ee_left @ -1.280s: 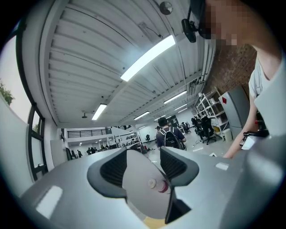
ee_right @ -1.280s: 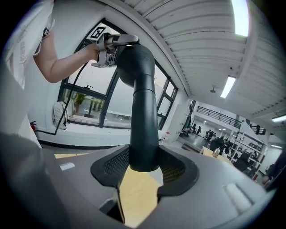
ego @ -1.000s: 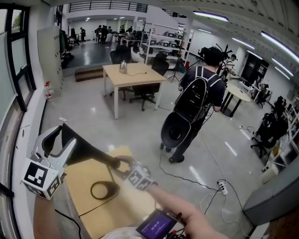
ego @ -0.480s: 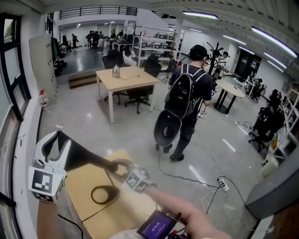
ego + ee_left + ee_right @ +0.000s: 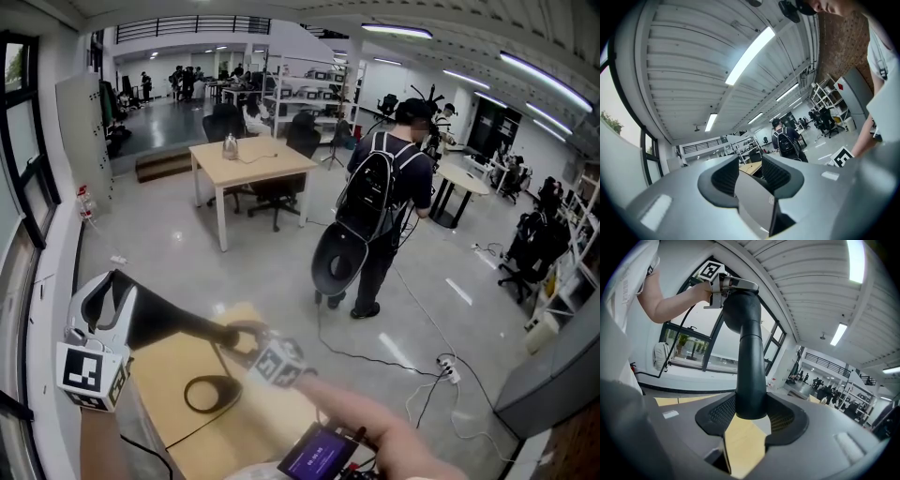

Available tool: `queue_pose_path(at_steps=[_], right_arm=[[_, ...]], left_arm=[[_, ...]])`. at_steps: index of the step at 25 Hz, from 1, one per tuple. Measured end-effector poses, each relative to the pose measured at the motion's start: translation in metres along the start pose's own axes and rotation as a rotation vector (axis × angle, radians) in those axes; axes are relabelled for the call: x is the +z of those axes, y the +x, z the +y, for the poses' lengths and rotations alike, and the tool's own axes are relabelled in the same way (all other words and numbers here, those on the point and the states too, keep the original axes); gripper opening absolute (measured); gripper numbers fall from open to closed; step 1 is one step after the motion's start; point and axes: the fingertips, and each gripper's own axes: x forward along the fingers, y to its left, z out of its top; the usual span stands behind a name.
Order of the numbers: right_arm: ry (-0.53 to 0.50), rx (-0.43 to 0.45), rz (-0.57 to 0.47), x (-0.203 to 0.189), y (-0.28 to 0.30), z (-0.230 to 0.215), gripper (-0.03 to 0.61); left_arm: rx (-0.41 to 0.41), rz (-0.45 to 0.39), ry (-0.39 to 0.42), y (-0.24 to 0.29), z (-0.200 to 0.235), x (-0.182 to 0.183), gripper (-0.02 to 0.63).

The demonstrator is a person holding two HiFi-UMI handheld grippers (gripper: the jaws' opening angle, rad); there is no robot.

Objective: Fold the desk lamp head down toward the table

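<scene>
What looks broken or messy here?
Nothing stands out: nothing looks spilled or broken. The desk lamp just slants up over the wooden table, all in one piece.

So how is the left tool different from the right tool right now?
The left tool pinches the flat, thin lamp head; the right tool hugs the round black lamp arm. The left tool's jaws have just been closing, with the head between them. The left tool is at the top of the lamp; the right tool is lower, nearer the table. Both hold the same lamp.
</scene>
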Motion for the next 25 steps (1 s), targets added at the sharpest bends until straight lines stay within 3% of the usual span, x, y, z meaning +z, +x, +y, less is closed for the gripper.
queue_pose_path(at_steps=[25], right_arm=[[-0.171, 0.02, 0.096, -0.001, -0.027, -0.008, 0.21]], left_arm=[[0.116, 0.025, -0.093, -0.033, 0.01, -0.055, 0.144]])
